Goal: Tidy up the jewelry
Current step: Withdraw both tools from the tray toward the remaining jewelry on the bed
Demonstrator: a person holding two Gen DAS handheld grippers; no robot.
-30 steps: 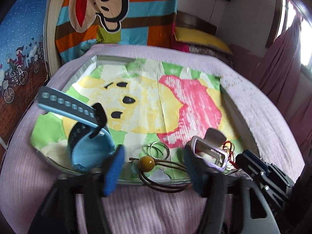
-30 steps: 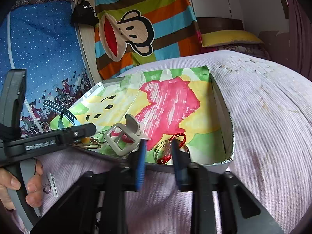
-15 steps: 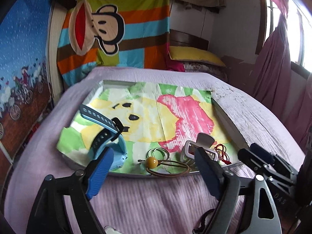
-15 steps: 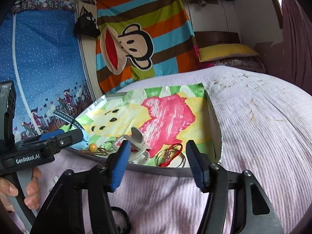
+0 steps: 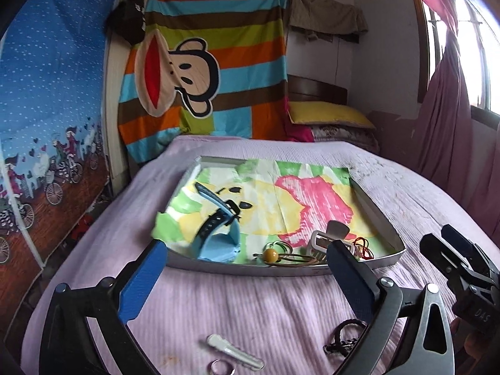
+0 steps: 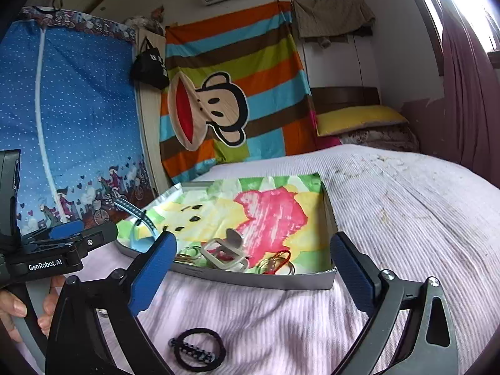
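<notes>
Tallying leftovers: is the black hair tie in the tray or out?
Out: the black hair tie lies on the bedspread, nearer than the tray.

Home bedroom: bed (image 5: 250, 306), pillow (image 5: 328, 115).

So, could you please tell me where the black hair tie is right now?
The black hair tie lies on the pink bedspread outside the tray, low in the right wrist view between the right gripper's open fingers.

- Right gripper (image 6: 251, 267): blue-padded fingers spread wide, empty, above lilac ribbed bedspread (image 6: 406, 206).
- Black braided hair tie (image 6: 199, 348) lies below, outside shallow silver cardboard tray (image 6: 272, 280).
</notes>
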